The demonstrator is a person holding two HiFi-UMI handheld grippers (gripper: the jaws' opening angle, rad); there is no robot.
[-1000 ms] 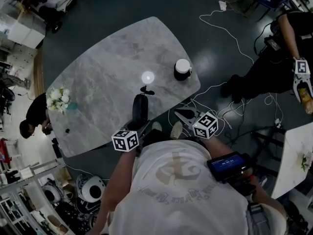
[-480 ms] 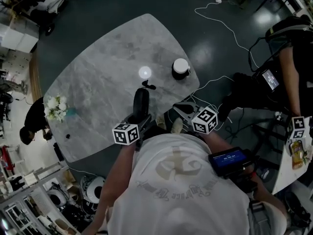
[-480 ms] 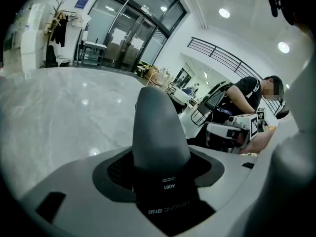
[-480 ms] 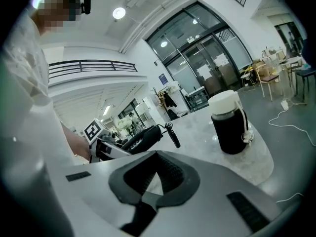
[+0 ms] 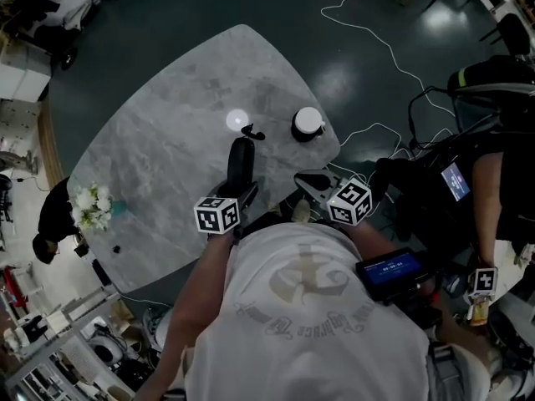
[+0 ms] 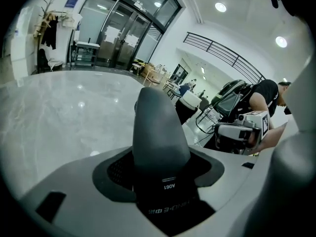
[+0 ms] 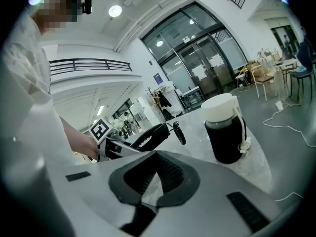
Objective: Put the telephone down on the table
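Note:
The black telephone (image 5: pixel 241 162) is a handset with a short curled stub at its far end. My left gripper (image 5: pixel 243 192) is shut on its near end and holds it over the near edge of the grey marble table (image 5: pixel 159 140). In the left gripper view the telephone (image 6: pixel 159 132) fills the jaws of that gripper (image 6: pixel 163 179) and points away. The right gripper view shows the telephone (image 7: pixel 149 135) tilted low above the tabletop; whether it touches I cannot tell. My right gripper (image 5: pixel 308 182) hangs off the table's near right edge, its jaws (image 7: pixel 149 194) closed together with nothing in them.
A dark jar with a white lid (image 5: pixel 308 122) stands on the table to the right of the telephone. White flowers (image 5: pixel 90 205) sit at the table's left end, near a seated person (image 5: pixel 57 215). Cables (image 5: pixel 376 132) lie on the floor, and another person (image 5: pixel 493 165) stands at the right.
The left gripper has carried the telephone further in over the table, closer to the jar. The right gripper has kept its place beside me. The person at the right has moved.

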